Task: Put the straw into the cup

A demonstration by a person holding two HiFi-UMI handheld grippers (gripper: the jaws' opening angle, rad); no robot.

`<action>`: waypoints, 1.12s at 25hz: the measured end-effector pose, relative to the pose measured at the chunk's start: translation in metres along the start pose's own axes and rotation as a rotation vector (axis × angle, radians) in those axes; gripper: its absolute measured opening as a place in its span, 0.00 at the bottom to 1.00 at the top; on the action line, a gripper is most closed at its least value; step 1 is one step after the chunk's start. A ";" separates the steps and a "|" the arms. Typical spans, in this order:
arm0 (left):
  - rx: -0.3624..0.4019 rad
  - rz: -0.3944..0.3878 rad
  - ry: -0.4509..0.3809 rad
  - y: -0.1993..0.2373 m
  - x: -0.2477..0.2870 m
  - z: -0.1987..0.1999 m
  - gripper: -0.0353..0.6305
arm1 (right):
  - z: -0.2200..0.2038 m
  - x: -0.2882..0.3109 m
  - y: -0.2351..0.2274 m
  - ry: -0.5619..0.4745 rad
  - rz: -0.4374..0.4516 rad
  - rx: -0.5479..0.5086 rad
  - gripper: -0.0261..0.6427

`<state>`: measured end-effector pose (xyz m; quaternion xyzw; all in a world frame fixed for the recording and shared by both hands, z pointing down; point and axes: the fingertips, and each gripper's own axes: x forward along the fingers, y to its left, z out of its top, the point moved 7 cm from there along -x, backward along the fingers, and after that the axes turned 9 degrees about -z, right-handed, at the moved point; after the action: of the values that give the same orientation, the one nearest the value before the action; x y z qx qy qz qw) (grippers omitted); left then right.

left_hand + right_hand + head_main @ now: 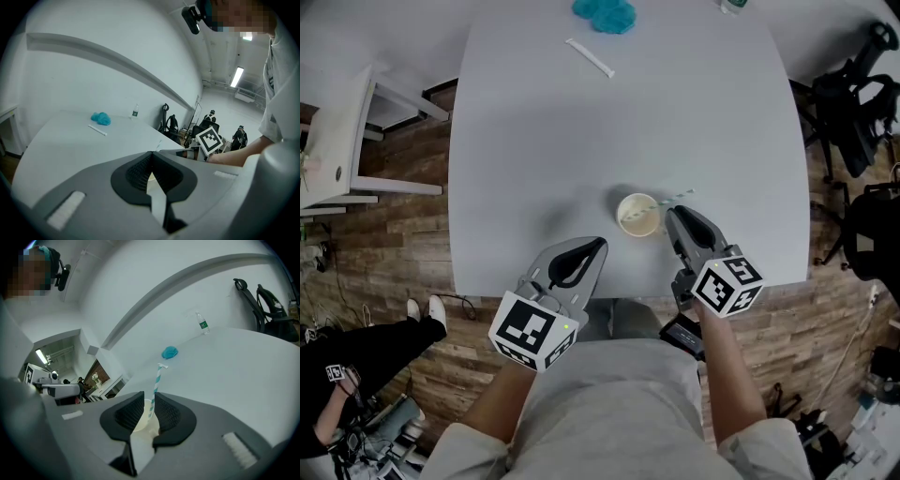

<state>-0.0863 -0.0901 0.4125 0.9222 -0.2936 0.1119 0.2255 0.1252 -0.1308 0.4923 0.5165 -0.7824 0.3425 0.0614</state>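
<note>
**One straw, standing in the cup**

Head view: the cup [638, 215] stands near the front edge of the bench [544, 141]. The straw [675, 197] leans over its rim toward the right gripper [672, 214], whose tips sit just beside the cup. The left gripper [598, 246] hovers apart from it.

Left gripper view: jaws together, nothing between them.

Right gripper view: jaws slightly apart, clamping nothing. The cup and the striped straw show through the gap.

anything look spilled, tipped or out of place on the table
Nothing spilled or damaged. The paper cup stands upright with the striped straw leaning in it. Only a white straw wrapper lies loose by the teal cloth.
</note>
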 end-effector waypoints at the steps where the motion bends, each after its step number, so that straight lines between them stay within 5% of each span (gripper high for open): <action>1: 0.003 0.000 -0.002 -0.001 -0.001 0.001 0.08 | 0.000 -0.002 0.001 -0.002 0.001 -0.003 0.15; 6: 0.017 0.008 -0.015 -0.006 -0.005 0.005 0.08 | 0.003 -0.013 0.010 -0.017 0.007 -0.038 0.05; 28: 0.043 0.068 -0.086 -0.024 -0.036 0.028 0.08 | 0.039 -0.071 0.058 -0.047 0.091 -0.233 0.05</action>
<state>-0.0989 -0.0686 0.3677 0.9203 -0.3316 0.0861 0.1888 0.1183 -0.0864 0.4034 0.4778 -0.8407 0.2396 0.0868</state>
